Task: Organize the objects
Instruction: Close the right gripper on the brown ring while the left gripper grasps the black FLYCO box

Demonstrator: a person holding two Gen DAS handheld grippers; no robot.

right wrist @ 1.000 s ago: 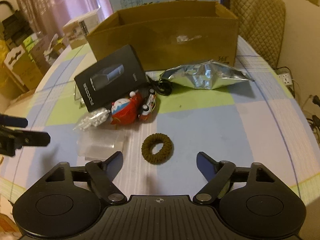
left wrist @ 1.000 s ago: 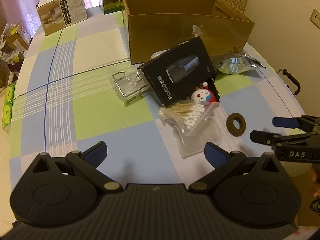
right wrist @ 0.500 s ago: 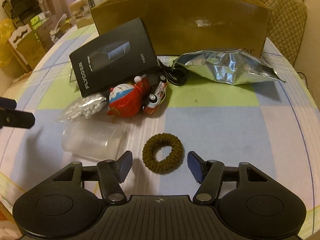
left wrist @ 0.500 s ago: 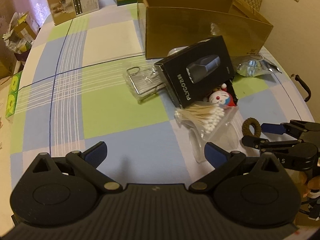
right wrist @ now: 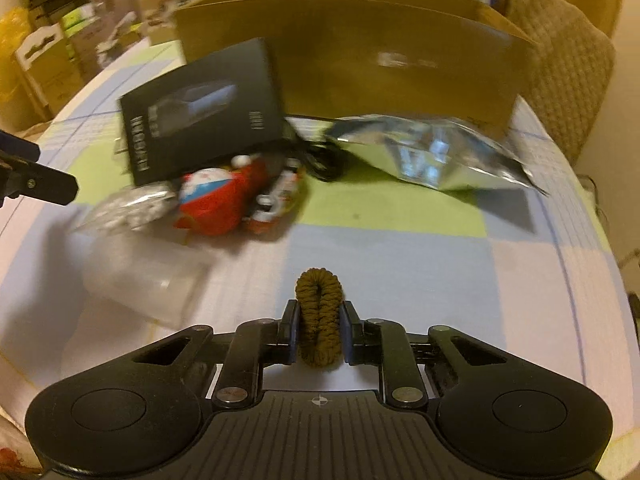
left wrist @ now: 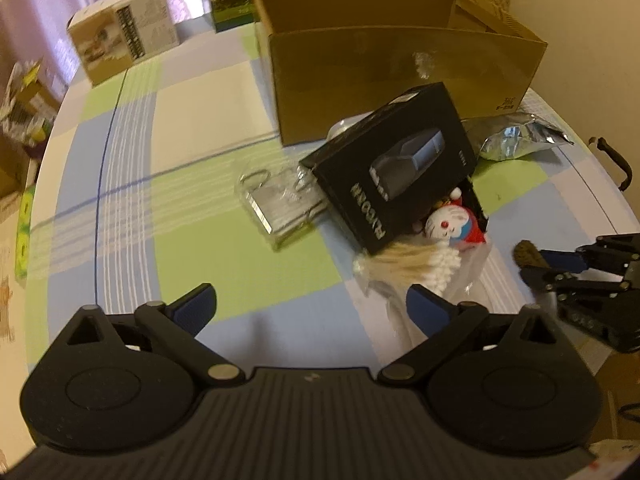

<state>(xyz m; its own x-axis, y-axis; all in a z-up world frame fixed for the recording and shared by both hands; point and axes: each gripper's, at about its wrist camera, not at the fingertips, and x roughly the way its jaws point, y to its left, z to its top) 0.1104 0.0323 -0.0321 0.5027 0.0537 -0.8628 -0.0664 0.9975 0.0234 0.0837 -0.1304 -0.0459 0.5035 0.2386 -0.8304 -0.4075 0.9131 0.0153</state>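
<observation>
Two views. Left wrist: the left gripper (left wrist: 310, 306) hangs spread wide over swabs (left wrist: 416, 266), a black box (left wrist: 394, 178) and a carton (left wrist: 400, 64). Right wrist: the right gripper (right wrist: 319, 334), jaws just closed, pinches the hair tie (right wrist: 319, 316) on the tablecloth (right wrist: 400, 264); a foil bag (right wrist: 432, 156) lies beyond.

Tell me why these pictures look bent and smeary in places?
Left wrist view: the fisheye lens bows the cardboard box and tablecloth lines; the cotton swabs smear. Right wrist view: the black box and foil bag are motion-blurred, while the brown hair tie stays fairly sharp.
</observation>
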